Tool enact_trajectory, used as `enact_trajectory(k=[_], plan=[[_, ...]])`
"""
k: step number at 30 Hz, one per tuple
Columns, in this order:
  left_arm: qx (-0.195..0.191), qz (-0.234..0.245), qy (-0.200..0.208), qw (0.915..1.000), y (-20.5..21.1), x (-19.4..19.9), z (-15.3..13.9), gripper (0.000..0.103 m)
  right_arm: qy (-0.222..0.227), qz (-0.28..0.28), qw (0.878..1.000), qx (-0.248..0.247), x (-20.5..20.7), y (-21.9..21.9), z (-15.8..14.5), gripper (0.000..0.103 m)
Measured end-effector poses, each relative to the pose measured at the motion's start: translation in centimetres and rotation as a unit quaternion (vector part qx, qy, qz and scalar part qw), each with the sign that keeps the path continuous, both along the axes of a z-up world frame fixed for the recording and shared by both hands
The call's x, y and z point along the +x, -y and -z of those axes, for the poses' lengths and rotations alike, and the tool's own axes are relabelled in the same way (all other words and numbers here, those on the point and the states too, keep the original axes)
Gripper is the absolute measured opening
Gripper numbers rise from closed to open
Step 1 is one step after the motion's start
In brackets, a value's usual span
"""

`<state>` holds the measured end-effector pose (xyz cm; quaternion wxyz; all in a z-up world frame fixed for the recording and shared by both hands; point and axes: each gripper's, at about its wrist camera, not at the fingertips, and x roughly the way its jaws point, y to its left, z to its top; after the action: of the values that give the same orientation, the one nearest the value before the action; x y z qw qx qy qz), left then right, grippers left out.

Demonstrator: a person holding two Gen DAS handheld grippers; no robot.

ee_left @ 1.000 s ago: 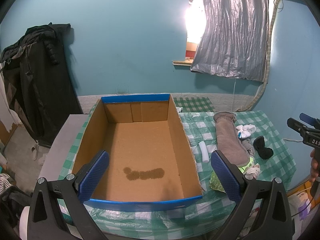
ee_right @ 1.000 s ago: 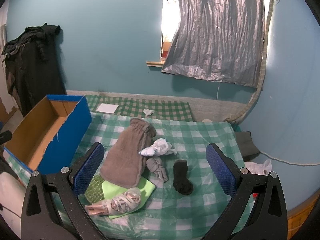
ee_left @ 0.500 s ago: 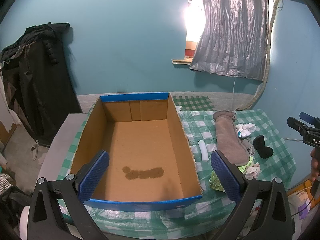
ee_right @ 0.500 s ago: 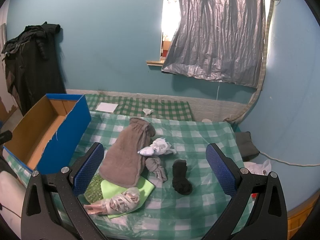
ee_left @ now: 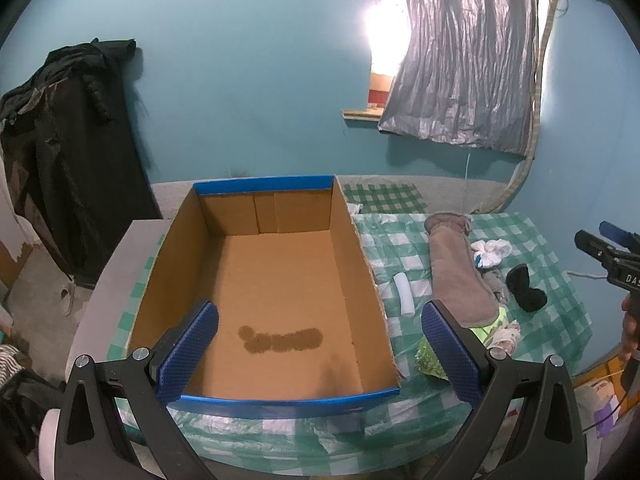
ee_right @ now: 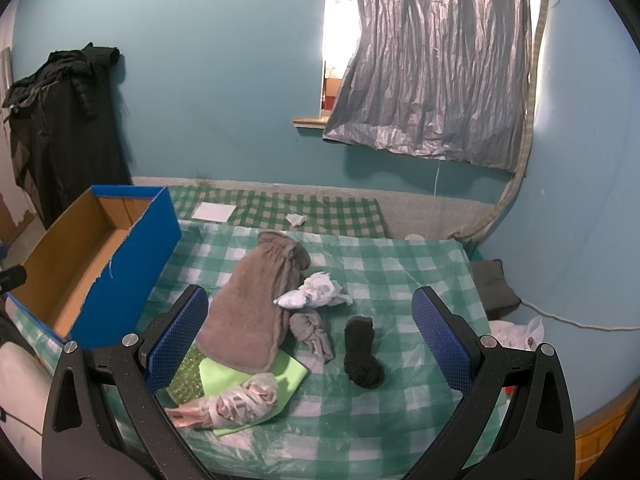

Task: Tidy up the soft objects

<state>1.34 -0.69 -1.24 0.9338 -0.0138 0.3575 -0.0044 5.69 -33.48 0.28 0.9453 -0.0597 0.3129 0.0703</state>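
An open cardboard box (ee_left: 352, 256) with blue edges lies on the checked tablecloth, with nothing in it but a dark stain. My left gripper (ee_left: 320, 344) hangs open above its near end. Right of the box lie soft items: a grey-brown mitt (ee_right: 256, 312), a white crumpled cloth (ee_right: 316, 294), a grey knotted sock (ee_right: 314, 330), a black sock (ee_right: 362, 356), a green cloth (ee_right: 256, 376) and a pale bundle (ee_right: 240, 398). My right gripper (ee_right: 308, 340) is open above this pile. The box (ee_right: 108, 276) stands at its left.
A white roll (ee_left: 404, 298) lies beside the box. The green-checked table (ee_right: 404, 256) ends at a blue wall with a grey curtain (ee_right: 432, 80). Dark coats (ee_left: 72, 152) hang at the left. A dark cushion (ee_right: 492, 288) and a plastic bag (ee_right: 516, 330) sit off the right edge.
Both views have shifted only slightly; the right gripper has drifted a little nearer the pile. Nothing was picked up or moved.
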Motion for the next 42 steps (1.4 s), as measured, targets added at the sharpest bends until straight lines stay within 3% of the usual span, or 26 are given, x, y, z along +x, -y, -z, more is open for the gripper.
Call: enact_trajectory(k=[12,27,33,42], plan=[[0.016,0.017,-0.019,0.9995,2.0,1.3,0.2,0.102,-0.021,-0.011,1.0,-0.012,0.4,1.1,1.0,0.101],[0.012,0.079,-0.048,0.9957,6.7,3.6,1.6,0.102,-0.066,-0.004,0.998,-0.008,2.5,4.5,1.8,0.101],[0.016,0.11,-0.067,0.9915,9.2,4.2,2.6,0.102,-0.101,0.002,0.995,0.002,3.8,5.7,3.2,0.101],[0.024,0.119,-0.103,0.9873,11.1,4.9,4.5,0.102,-0.148,0.002,0.989,0.001,6.0,6.6,6.3,0.101]])
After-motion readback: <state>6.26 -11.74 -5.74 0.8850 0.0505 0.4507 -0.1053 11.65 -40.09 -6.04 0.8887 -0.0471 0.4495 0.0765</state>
